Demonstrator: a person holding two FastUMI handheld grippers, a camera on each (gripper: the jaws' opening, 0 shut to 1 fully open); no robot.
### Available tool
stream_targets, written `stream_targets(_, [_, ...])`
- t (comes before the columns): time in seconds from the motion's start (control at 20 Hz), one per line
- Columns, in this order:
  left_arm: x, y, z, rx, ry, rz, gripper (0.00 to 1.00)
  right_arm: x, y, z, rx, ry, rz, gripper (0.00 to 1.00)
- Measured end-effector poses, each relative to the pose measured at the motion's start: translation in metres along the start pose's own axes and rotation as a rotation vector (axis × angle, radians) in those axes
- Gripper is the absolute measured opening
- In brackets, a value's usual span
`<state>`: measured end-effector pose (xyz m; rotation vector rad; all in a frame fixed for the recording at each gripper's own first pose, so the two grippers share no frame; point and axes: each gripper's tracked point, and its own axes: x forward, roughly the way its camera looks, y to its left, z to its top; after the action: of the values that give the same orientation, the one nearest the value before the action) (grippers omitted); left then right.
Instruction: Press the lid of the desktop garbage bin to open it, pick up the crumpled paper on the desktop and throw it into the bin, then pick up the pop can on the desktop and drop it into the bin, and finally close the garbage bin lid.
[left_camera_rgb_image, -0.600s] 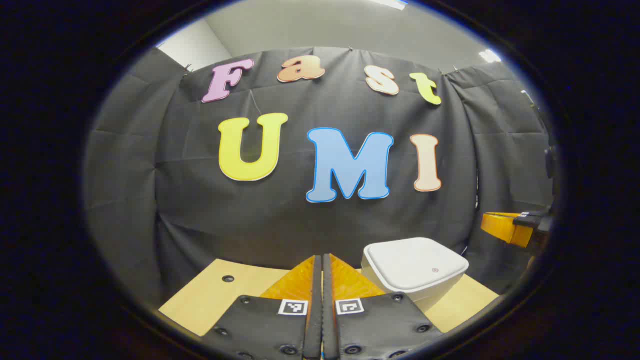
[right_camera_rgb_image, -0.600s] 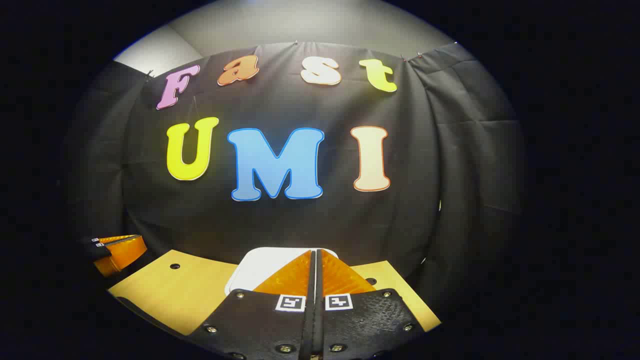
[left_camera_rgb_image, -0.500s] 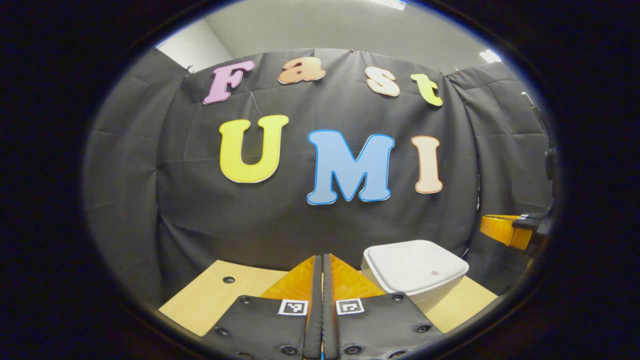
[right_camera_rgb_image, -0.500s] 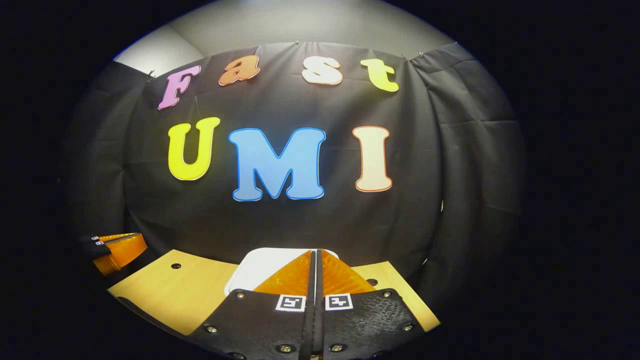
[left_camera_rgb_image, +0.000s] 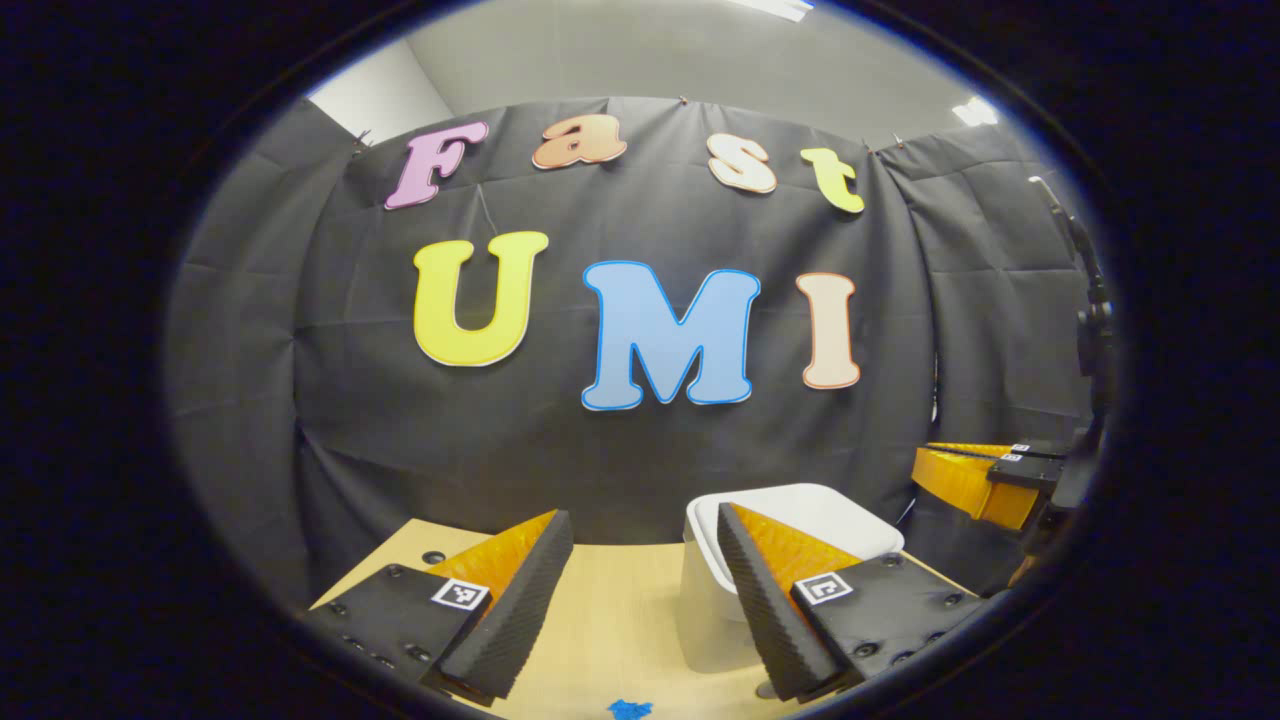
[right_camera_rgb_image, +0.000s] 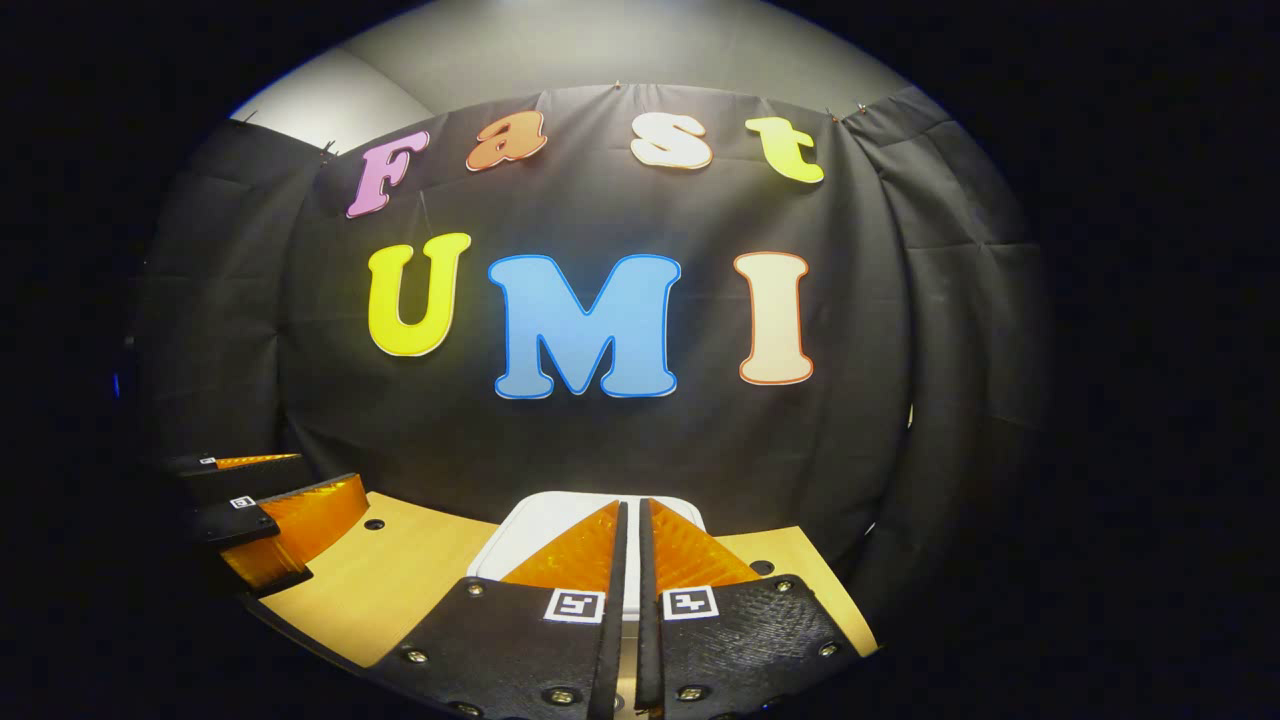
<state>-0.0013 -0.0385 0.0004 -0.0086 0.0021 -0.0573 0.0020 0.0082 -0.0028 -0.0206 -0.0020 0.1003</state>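
The left gripper (left_camera_rgb_image: 640, 560) jaws had spread open since half a second earlier; right gripper (right_camera_rgb_image: 628, 560) jaws remained nearly closed, empty; the bin (left_camera_rgb_image: 800, 505) lid probably stayed unpressed.

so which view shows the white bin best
The left gripper view: the bin shows its closed lid and part of its front wall between the open left gripper fingers. In the right gripper view, the right gripper covers most of it.

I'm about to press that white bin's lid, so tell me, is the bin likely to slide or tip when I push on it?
The bin looks like thin white plastic, so probably light. It stands on a smooth wooden table, so a sideways shove may slide it. Its lid looks wide and flat, so pressing straight down near the middle seems unlikely to tip it. The left gripper is open beside it; the right gripper is nearly closed.
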Motion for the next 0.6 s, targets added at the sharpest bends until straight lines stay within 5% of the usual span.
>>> stream_targets(0.05, [-0.002, 0.002, 0.000, 0.002, -0.002, 0.008, 0.95, 0.000, 0.000, 0.000, 0.000, 0.001, 0.005, 0.07])
stream_targets(0.6, [-0.013, 0.014, 0.008, 0.035, -0.028, 0.039, 0.95, 0.017, 0.004, -0.025, 0.019, 0.054, 0.038, 0.07])
